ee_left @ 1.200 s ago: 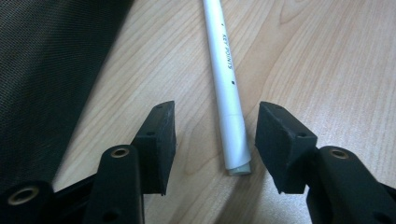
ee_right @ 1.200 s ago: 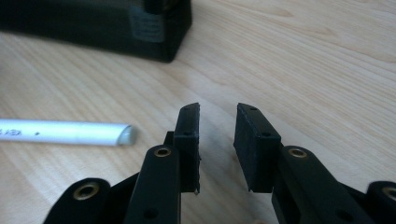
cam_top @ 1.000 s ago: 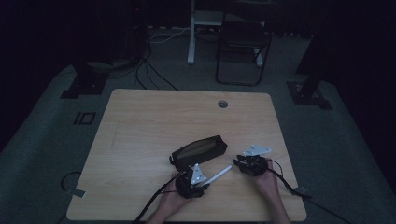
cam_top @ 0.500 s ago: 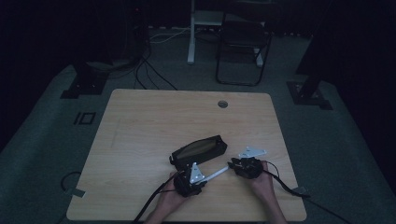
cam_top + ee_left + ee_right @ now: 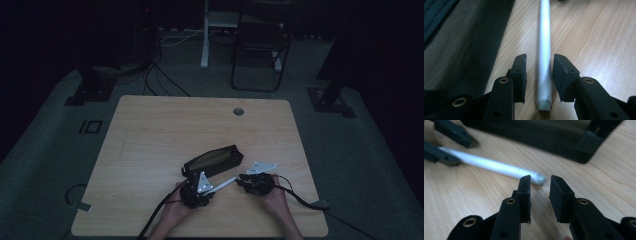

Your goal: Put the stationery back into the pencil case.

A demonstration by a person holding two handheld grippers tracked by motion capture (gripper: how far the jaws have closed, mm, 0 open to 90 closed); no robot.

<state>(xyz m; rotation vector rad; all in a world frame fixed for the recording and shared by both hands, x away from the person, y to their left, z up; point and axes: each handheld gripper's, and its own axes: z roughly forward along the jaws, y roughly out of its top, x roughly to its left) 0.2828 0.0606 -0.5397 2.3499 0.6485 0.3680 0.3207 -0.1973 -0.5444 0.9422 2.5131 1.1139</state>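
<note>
Pen [image 5: 224, 183], a pale slim stick, lies on the bench [image 5: 165, 130] in the high view, spanning between the left hand-held gripper [image 5: 207, 189] and the right hand-held gripper [image 5: 245, 179], just in front of a black mesh pencil case [image 5: 214, 160], probably so it can go inside. In the left gripper view the pen [image 5: 544, 57] runs between the jaws, which have just been closing yet stand clear of it, released, the case [image 5: 461, 42] alongside. In the right gripper view the jaws sit at their narrowest, clenched on nothing, the pen's tip [image 5: 537, 178] just beyond them
</note>
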